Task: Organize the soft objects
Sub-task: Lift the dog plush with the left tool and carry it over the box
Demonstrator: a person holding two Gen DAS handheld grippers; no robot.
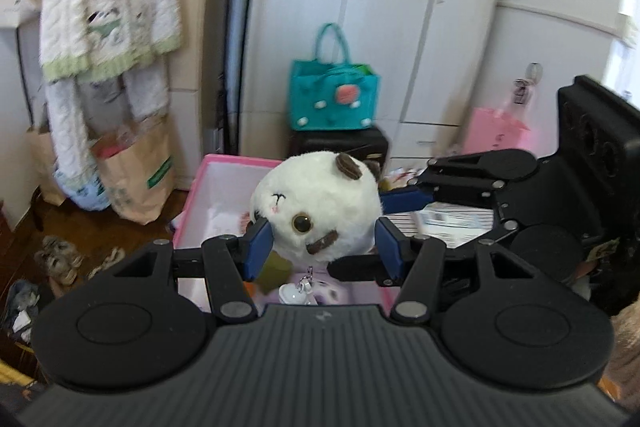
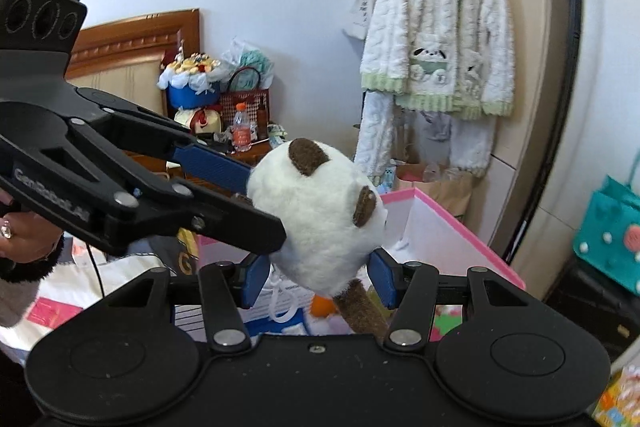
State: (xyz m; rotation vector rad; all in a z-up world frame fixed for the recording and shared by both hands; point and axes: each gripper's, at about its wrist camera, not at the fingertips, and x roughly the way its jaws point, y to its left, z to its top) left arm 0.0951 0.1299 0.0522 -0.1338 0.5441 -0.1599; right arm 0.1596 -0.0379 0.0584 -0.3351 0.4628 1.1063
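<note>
A round white plush toy [image 1: 316, 205] with brown ears and one open eye hangs above a pink box [image 1: 224, 169]. My left gripper [image 1: 322, 243] is shut on its lower sides between blue pads. My right gripper [image 1: 394, 223] comes in from the right, its blue pads against the toy's far side. In the right wrist view the toy [image 2: 320, 215] sits between my right gripper's [image 2: 318, 277] pads, and my left gripper [image 2: 256, 199] clamps it from the left. The pink box [image 2: 448, 223] lies below, with small items inside.
A teal felt bag [image 1: 334, 95] stands on a black stool by white wardrobe doors. A fluffy white-green jacket [image 2: 440, 35] hangs on a rack. Paper bags [image 1: 136, 171] and shoes are on the wooden floor at left. A wooden headboard and cluttered nightstand [image 2: 224, 115] stand behind.
</note>
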